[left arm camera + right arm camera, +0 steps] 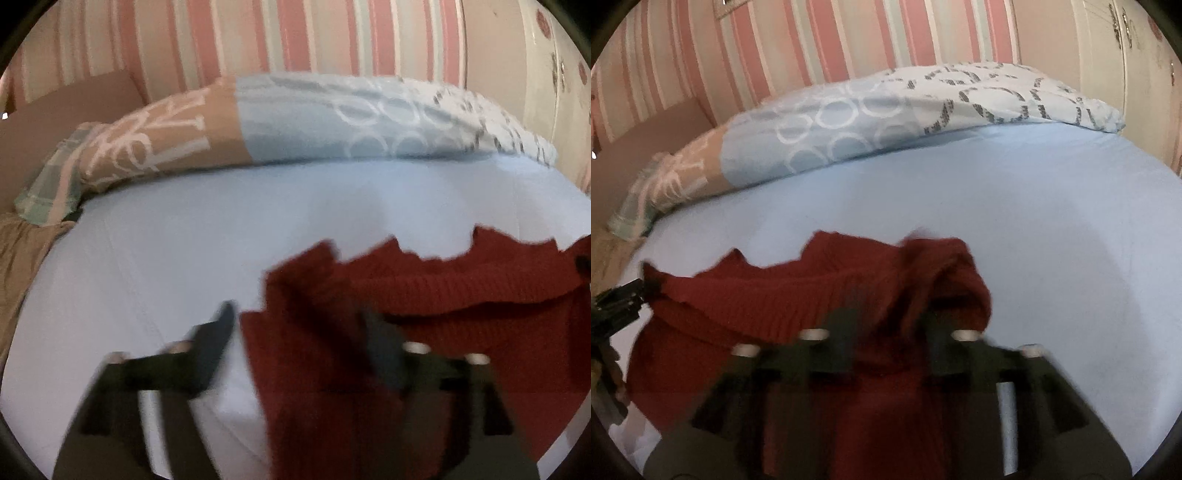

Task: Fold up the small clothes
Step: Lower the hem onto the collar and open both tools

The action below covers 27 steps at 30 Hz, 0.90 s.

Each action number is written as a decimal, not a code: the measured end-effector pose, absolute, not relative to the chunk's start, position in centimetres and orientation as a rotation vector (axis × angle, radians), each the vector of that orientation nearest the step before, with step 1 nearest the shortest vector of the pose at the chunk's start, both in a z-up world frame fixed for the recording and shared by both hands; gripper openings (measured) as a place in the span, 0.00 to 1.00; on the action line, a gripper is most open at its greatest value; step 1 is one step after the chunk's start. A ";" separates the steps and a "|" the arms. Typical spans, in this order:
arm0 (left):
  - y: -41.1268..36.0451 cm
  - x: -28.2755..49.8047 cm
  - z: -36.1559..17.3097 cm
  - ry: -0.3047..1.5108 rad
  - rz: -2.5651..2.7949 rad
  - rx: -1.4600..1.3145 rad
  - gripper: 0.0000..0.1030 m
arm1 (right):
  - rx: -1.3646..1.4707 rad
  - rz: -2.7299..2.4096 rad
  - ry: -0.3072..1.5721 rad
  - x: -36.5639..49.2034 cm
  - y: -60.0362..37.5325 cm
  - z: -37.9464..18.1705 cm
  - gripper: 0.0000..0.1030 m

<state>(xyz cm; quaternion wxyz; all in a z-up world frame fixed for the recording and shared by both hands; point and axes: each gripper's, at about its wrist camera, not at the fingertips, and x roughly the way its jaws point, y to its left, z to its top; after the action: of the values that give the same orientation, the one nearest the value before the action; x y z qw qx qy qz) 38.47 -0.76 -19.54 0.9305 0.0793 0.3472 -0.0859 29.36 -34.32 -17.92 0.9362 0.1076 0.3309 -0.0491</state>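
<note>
A dark red ribbed knit garment (461,284) lies on the light blue bed sheet (184,229), its top part folded over. In the left wrist view my left gripper (299,325) is open, with the garment's left edge and a raised corner between its spread fingers. In the right wrist view the same garment (768,295) fills the lower left, and my right gripper (886,328) is open over its bunched right corner. The left gripper shows at the far left edge of the right wrist view (617,299), at the garment's other end. Both views are blurred.
A rolled duvet (332,118) with circle patterns lies along the far side of the bed against a pink striped wall (295,33). A white wardrobe (1126,55) stands at the right. Bare sheet (1052,221) lies beyond and right of the garment.
</note>
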 end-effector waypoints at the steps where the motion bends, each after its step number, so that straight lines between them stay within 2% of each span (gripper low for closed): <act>1: -0.2 38.3 -19.0 0.697 -0.172 0.149 0.76 | 0.198 -0.099 0.650 29.2 -34.1 -17.3 0.72; 9: 2.5 37.5 -16.8 0.659 -0.144 0.132 0.75 | 0.128 -0.079 0.642 29.0 -34.0 -16.3 0.72; 20: -4.1 40.7 -21.1 0.767 -0.242 0.286 0.76 | 0.039 -0.018 0.748 32.8 -31.6 -18.5 0.71; 27: -4.3 44.8 -23.4 0.849 -0.159 0.289 0.75 | 0.039 -0.063 0.855 36.9 -32.6 -20.6 0.56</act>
<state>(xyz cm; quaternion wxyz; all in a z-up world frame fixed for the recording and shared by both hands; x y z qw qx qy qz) 44.76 -4.32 -23.40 0.8982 0.1394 0.4098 -0.0767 36.90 -32.58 -20.63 0.9094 0.0187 0.4144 -0.0308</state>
